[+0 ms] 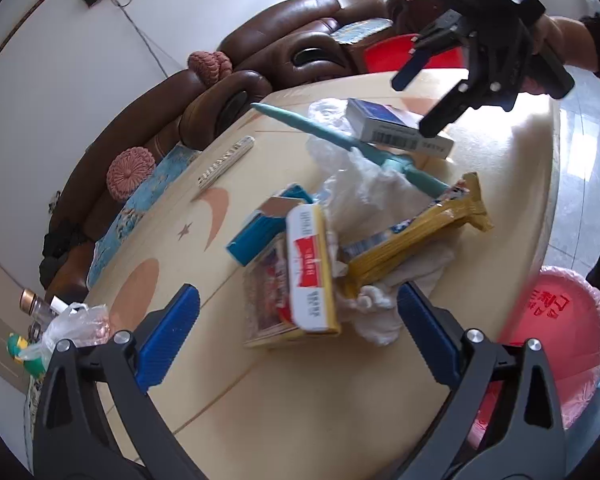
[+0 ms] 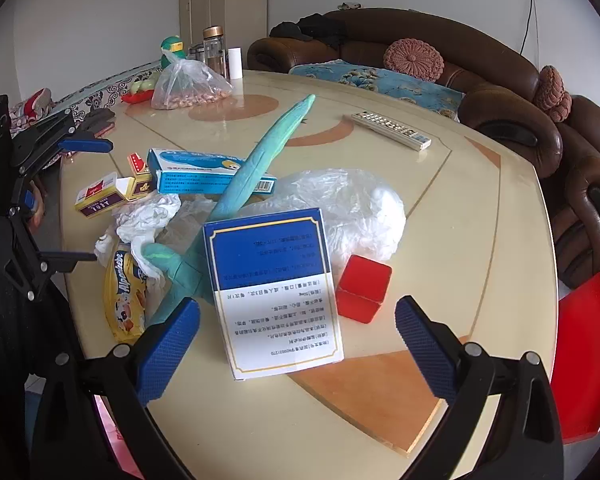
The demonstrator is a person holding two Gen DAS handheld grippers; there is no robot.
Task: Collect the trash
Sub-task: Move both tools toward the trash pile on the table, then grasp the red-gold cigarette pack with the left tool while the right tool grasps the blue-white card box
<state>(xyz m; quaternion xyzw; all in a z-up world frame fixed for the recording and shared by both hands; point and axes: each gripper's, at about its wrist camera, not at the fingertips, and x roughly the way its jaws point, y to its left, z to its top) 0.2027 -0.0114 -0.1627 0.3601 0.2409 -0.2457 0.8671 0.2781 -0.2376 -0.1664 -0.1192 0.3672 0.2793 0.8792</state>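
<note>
Presently both of your tools stand with their blue pads spread apart and nothing between them. Your left tool (image 1: 298, 338) hovers low over the yellow-and-red cardboard packet (image 1: 310, 270), which sits in the lower middle of the left wrist view on the cream oval table (image 1: 260, 412). Your right tool (image 2: 298, 346) frames the blue-and-white printed cardboard box (image 2: 270, 284), centre of the right wrist view.

Risks, as judged from here:
- The packet lies on a second, blurred carton and against crumpled white tissue (image 1: 374, 312). Closing on it may catch the tissue or drag the lower carton.
- The yellow foil biscuit wrapper (image 1: 416, 244) lies just beside it, touching the tissue; it could be swept along.
- The blue-and-white box leans tilted on the long teal plush toy (image 2: 260, 160) and on clear crumpled plastic film (image 2: 352, 204). A glancing pad could tip it, or nudge the small red cube (image 2: 362, 288) just beside it.
- The pink-lined bin (image 1: 556, 332) sits at the lower right edge of the left view, beside the table; a loose grip may drop the item short.

Orientation: the packet's long axis runs roughly top to bottom in the left view, near end toward your tool. The box's long axis likewise runs toward the right tool, its blue end pointing away.
</note>
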